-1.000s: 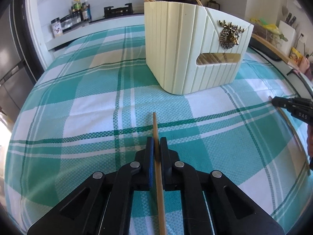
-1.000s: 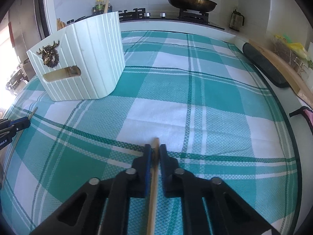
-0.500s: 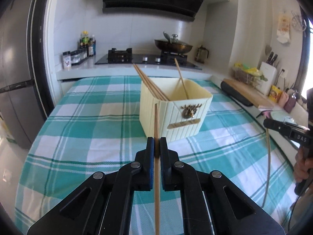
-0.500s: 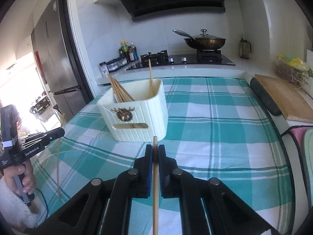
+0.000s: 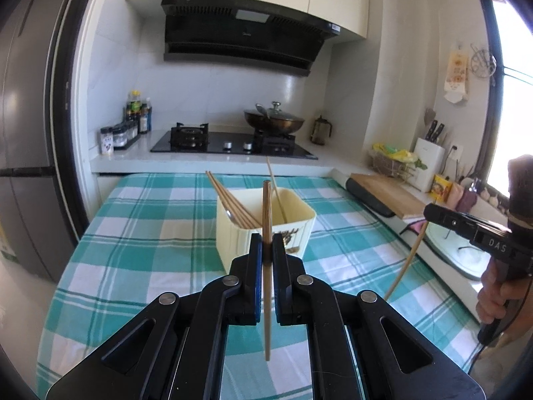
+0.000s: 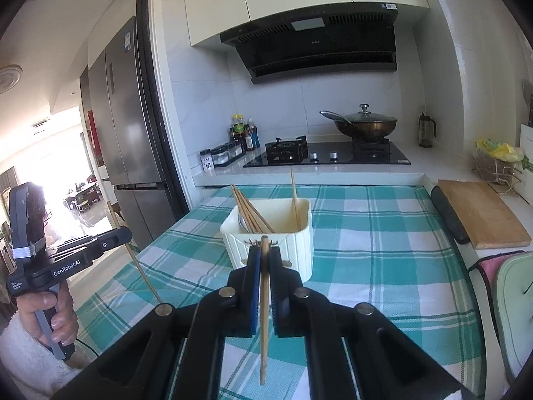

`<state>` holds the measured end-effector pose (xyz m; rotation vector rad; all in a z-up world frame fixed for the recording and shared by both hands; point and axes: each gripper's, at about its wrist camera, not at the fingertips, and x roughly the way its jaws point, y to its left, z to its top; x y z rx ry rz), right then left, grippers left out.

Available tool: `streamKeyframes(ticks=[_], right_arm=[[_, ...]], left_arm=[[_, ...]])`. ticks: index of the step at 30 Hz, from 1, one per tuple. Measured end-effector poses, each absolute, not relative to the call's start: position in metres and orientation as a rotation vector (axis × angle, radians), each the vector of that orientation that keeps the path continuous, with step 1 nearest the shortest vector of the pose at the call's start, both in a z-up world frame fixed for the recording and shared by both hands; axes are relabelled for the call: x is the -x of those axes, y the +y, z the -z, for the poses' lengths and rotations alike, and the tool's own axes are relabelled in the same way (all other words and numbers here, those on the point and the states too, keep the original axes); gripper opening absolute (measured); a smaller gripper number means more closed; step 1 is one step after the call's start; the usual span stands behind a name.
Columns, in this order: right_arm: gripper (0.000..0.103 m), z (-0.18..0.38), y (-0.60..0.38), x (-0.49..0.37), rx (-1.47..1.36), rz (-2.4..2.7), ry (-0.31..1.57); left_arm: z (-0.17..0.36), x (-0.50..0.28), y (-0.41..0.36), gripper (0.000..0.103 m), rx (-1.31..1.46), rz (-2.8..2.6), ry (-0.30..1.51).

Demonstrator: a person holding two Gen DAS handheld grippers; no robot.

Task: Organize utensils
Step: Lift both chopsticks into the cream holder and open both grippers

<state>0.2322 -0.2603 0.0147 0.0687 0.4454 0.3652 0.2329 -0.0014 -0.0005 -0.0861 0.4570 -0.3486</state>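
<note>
A cream ribbed utensil bin (image 5: 233,233) (image 6: 293,253) stands on the checked tablecloth and holds several wooden chopsticks (image 5: 230,201) (image 6: 250,211). My left gripper (image 5: 265,243) is shut on one chopstick (image 5: 266,213) held upright, high above the cloth in front of the bin. My right gripper (image 6: 264,253) is shut on another chopstick (image 6: 264,316), also upright and lifted, in front of the bin. Each gripper shows in the other's view: the right one (image 5: 433,215) at the far right, the left one (image 6: 123,233) at the far left.
Green and white checked cloth (image 5: 150,233) covers the table. Behind it lies a counter with a gas hob (image 5: 230,141), a lidded wok (image 5: 274,121) and spice bottles (image 5: 133,123). A wooden cutting board (image 6: 483,213) lies to the right, a fridge (image 6: 133,126) to the left.
Both grippers have risen well above the cloth with their chopsticks and tilted up. The bin now looks smaller and farther off, and the chopsticks hang clear of the table.
</note>
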Motion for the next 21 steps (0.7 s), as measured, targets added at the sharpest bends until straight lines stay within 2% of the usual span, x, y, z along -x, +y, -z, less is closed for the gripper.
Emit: streamKeyframes(ticks=[14, 18, 21], right_arm=[[0.005, -0.113, -0.223, -0.294, 0.003, -0.383, 0.236], [0.005, -0.131, -0.209, -0.329, 0.029, -0.375, 0.160], [0.005, -0.122, -0.199, -0.362, 0.044, -0.372, 0.177]], left_arm=[[-0.098, -0.316, -0.018, 0.004, 0.111, 0.314, 0.305], [-0.097, -0.358, -0.023, 0.003, 0.114, 0.271, 0.311], [-0.081, -0.393, -0.027, 0.003, 0.116, 0.257, 0.387]])
